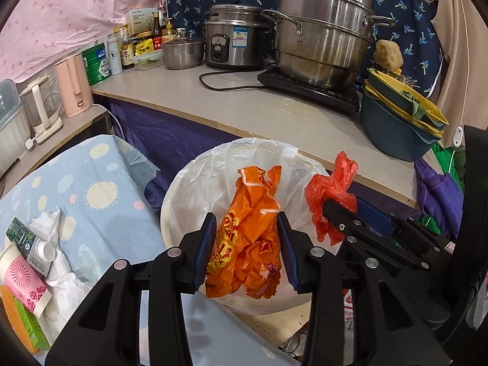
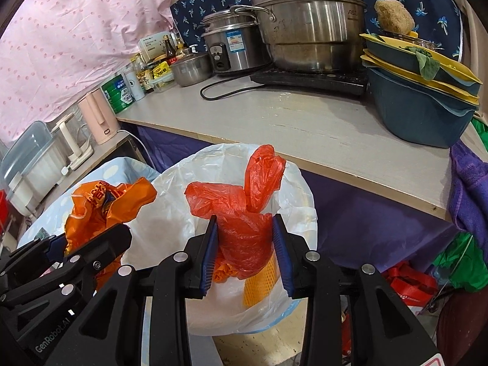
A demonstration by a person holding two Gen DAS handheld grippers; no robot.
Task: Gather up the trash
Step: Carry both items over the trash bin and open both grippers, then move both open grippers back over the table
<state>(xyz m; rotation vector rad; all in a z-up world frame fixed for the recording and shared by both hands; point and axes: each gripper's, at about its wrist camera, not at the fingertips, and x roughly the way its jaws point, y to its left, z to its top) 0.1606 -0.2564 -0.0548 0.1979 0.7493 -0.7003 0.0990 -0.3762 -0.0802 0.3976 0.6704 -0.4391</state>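
Observation:
My left gripper (image 1: 247, 228) is shut on a crumpled orange printed bag (image 1: 247, 228) and holds it over the white-lined trash bin (image 1: 195, 189). My right gripper (image 2: 245, 235) is shut on a red plastic bag (image 2: 241, 213) over the same bin (image 2: 299, 189). The red bag (image 1: 329, 201) and the right gripper's fingers (image 1: 341, 213) show at the right of the left wrist view. The orange bag (image 2: 97, 204) shows at the left of the right wrist view. An orange foam net (image 2: 259, 286) lies inside the bin.
A table with a blue sun-print cloth (image 1: 100, 189) at the left holds a paper cup (image 1: 24, 280), small boxes and white tissue (image 1: 61, 274). The counter (image 1: 244, 103) behind the bin carries steel pots (image 1: 320, 36), a rice cooker (image 1: 231, 42) and stacked basins (image 1: 393, 128).

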